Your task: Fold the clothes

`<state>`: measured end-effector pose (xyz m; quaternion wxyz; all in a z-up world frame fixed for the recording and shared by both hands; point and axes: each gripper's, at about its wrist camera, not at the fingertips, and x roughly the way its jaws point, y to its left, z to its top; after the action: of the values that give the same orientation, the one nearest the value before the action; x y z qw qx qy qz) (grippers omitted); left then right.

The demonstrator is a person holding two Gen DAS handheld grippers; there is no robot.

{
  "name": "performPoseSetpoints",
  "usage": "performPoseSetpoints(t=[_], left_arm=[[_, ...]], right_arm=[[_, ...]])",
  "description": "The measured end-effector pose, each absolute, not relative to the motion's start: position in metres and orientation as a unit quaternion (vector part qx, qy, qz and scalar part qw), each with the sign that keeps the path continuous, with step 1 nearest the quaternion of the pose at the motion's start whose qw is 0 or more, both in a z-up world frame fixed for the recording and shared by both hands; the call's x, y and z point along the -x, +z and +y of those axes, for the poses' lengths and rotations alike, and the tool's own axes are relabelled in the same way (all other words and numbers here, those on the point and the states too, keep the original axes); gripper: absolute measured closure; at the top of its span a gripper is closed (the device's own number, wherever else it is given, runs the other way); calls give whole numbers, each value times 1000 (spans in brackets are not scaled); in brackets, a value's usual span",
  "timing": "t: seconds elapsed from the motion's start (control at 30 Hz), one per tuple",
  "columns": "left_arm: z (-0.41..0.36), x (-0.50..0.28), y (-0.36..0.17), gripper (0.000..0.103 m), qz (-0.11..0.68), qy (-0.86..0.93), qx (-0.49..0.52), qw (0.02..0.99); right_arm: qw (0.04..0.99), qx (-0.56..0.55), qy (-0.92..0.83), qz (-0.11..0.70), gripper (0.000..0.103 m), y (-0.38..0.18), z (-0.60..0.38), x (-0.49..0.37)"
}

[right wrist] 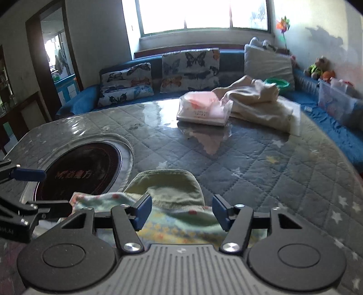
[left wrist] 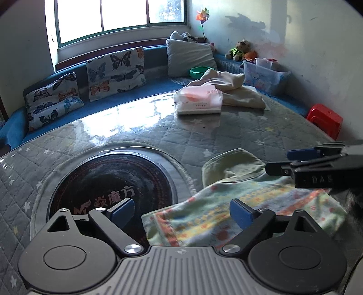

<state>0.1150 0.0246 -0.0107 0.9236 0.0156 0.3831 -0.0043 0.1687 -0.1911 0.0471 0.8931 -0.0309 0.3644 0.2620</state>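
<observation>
Left wrist view: left claw (left wrist: 182, 212) spread wide, blue pads apart, nothing between them. It sits over the near edge of a small patterned garment (left wrist: 238, 208) lying on the table (left wrist: 204, 136); whether the pads touch the cloth, cannot tell. Garment has striped, dotted print in pale green, orange and yellow, with a plain green rounded part (left wrist: 231, 165) at its far end. It lies just right of a round black cooktop (left wrist: 111, 183) set into the table's quilted grey cover. Right claw (left wrist: 301, 162) enters from the right edge above the garment; seen side-on, one blue pad showing, spacing not readable from here. Farther back: tissue pack (left wrist: 198, 102) touching a heap of cream cloth (left wrist: 233, 88). Blue sofa (left wrist: 145, 88) with butterfly cushions (left wrist: 115, 72) runs under the window (left wrist: 120, 18). Red stool (left wrist: 324, 120) at right.

Right wrist view: right claw (right wrist: 181, 211) parted, pads apart with the garment (right wrist: 181, 224) lying under and between them, not pinched. Green rounded part (right wrist: 168, 183) points away from the camera. Left claw (right wrist: 42, 190) comes in at the left edge, beside the garment's left corner, fingers apart. Cooktop (right wrist: 84, 170) to the left; tissue pack (right wrist: 204, 111) and cream cloth (right wrist: 261, 102) well beyond.
</observation>
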Motion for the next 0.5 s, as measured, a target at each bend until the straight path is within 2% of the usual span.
performPoseSetpoints(t=[0.23, 0.4, 0.47, 0.5], left_arm=[[35, -129, -25, 16, 399, -13, -16, 917], [40, -136, -34, 15, 410, -18, -13, 912], [42, -139, -38, 15, 413, -18, -11, 910], [43, -140, -39, 15, 415, -18, -10, 910]], right_arm=[[879, 25, 258, 399, 53, 24, -175, -211], [882, 15, 279, 380, 71, 33, -186, -188], [883, 11, 288, 371, 88, 37, -191, -178], [883, 9, 292, 366, 90, 39, -193, -172]])
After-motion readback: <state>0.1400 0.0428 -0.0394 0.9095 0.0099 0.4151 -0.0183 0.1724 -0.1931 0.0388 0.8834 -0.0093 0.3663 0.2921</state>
